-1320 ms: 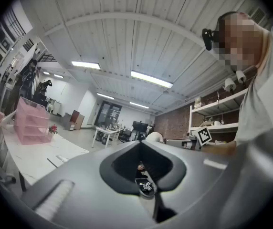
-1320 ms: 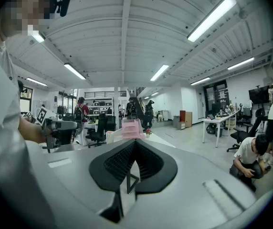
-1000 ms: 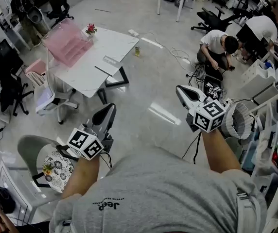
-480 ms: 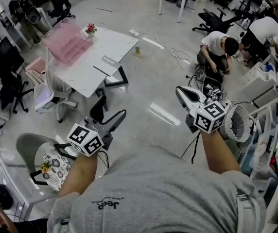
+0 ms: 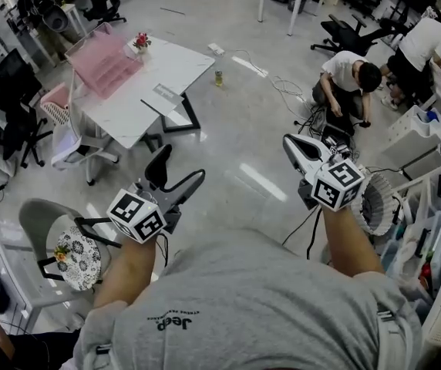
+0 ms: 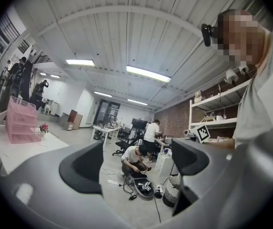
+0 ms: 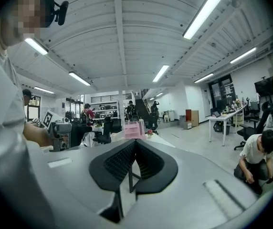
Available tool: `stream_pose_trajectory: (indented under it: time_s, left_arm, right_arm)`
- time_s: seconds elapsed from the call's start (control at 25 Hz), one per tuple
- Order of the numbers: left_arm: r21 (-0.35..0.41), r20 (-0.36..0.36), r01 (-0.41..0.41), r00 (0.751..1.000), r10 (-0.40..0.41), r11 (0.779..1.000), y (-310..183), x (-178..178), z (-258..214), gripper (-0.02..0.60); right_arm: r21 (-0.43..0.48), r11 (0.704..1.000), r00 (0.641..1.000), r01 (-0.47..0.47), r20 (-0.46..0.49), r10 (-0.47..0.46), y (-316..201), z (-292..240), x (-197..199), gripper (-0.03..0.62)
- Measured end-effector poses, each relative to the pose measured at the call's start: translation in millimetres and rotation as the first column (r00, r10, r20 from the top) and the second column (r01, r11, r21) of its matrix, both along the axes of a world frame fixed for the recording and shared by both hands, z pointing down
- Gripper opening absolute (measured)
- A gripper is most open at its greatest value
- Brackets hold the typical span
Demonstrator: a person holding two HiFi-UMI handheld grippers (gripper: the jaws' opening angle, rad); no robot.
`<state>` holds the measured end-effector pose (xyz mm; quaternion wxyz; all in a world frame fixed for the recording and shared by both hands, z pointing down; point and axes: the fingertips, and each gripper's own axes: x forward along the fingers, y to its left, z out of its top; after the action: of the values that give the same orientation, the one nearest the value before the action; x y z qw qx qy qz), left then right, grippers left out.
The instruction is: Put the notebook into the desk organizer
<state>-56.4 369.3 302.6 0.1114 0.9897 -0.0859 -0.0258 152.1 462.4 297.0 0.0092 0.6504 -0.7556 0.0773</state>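
The left gripper [image 5: 182, 164] has just been opening its jaws, now wide with nothing between them (pressed together a second ago); the right gripper [image 5: 290, 142] stays clenched, empty. The notebook [image 5: 163, 92] lies at the right edge of the white table [image 5: 128, 108], the pink desk organizer [image 5: 103, 58] at its far-left corner.

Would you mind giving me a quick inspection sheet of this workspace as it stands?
Surface: white table, well away across the floor.
Job's things: pink desk organizer on the table; flat grey item near the table's edge, possibly the notebook.
Clutter: flower pot on the table; bottle on the floor.
Grippers: left gripper open, jaws just been opening, nothing between them; right gripper shut, empty.
Cables: cables loose on the floor by the crouching person.
Surroundings: office chair, shelving at right.
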Motion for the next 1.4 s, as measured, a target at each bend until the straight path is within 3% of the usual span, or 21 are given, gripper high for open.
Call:
stream_pose_trajectory:
  time_s: [0.24, 0.56, 0.84, 1.12, 1.4]
  left_arm:
    - [-0.013, 0.004, 0.02, 1.0, -0.02, 1.0, -10, 21, 3, 0.48]
    - [-0.051, -0.006, 0.007, 1.0, -0.007, 0.999, -79, 38, 18, 0.479]
    - [-0.07, -0.034, -0.095, 0.995, 0.093, 0.993, -216, 73, 41, 0.479]
    - [-0.051, -0.032, -0.243, 0.97, 0.241, 0.969, -354, 126, 24, 0.479]
    - [-0.06, -0.034, -0.262, 0.965, 0.26, 0.963, -459, 150, 25, 0.479]
  right_arm:
    - [-0.004, 1.0, 1.0, 0.018, 0.01, -0.018, -8, 8, 26, 0.003]
    - [-0.035, 0.999, 1.0, 0.013, 0.012, -0.013, -75, 24, 39, 0.003]
    - [-0.022, 0.998, 0.998, -0.062, -0.016, 0.061, -200, 33, 66, 0.003]
    - [-0.021, 0.99, 0.991, -0.137, -0.006, 0.137, -343, 15, 92, 0.003]
    - [-0.04, 0.988, 0.989, -0.149, -0.02, 0.149, -443, 14, 116, 0.003]
